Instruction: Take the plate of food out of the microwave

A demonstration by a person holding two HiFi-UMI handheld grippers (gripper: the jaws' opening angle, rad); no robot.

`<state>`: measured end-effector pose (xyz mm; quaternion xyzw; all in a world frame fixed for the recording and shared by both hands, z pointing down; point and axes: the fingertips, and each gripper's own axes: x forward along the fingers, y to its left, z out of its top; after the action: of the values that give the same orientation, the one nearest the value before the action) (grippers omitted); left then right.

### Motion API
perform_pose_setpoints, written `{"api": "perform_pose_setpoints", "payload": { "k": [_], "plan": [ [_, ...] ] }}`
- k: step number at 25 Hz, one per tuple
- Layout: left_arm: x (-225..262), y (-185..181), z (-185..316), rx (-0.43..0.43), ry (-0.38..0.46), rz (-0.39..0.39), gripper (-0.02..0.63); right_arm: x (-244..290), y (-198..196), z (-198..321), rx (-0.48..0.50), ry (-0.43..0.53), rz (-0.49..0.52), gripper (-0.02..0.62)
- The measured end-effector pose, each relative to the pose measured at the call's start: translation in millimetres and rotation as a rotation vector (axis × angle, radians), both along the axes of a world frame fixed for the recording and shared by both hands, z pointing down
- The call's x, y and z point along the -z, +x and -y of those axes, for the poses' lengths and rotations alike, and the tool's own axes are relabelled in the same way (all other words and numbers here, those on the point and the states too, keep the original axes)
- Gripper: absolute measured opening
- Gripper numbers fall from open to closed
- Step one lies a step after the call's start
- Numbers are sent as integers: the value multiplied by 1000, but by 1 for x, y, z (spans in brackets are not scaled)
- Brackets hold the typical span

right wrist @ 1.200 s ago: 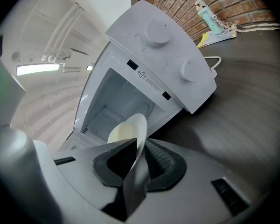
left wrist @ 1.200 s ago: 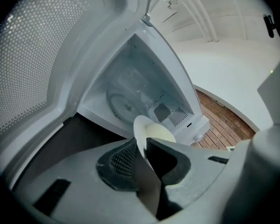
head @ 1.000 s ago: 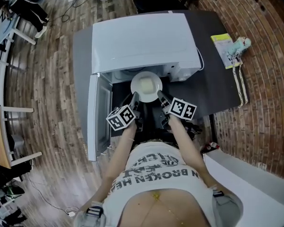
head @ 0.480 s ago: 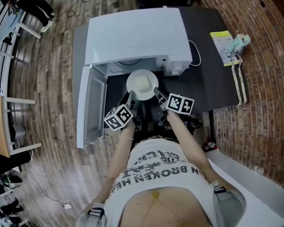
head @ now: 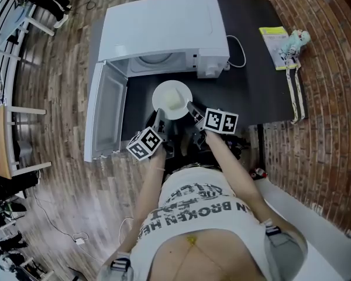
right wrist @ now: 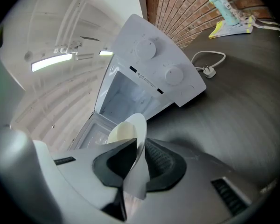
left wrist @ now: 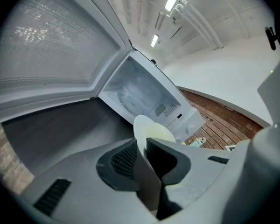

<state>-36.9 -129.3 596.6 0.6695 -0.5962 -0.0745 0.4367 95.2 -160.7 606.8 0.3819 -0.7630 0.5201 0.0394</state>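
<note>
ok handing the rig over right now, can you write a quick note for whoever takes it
Left gripper: shut on the plate, at its near-left rim.
Right gripper: shut on the plate, at its near-right rim.
Where things are: the plate with pale food is carried between both grippers, clear of the microwave cavity, over the dark table in front of the open door.
Done: plate is out of the microwave.
Left: likely set it on the table, then release both grippers; the door is not yet shut.

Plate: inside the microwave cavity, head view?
No, the plate is outside the open microwave, over the dark table, its rim clamped by the left gripper and right gripper.
</note>
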Motion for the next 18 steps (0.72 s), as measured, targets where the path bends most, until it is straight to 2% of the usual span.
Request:
{"api": "perform_pose_setpoints", "payload": {
  "k": [10,18],
  "plan": [
    [-10,1,-38,52,-22,-16,64,-6,-1,-31,45,-15,3,52],
    [-10,-17,-43,28,-24,-38,64,-2,-18,-38,6,-15,-6,51]
  ]
}}
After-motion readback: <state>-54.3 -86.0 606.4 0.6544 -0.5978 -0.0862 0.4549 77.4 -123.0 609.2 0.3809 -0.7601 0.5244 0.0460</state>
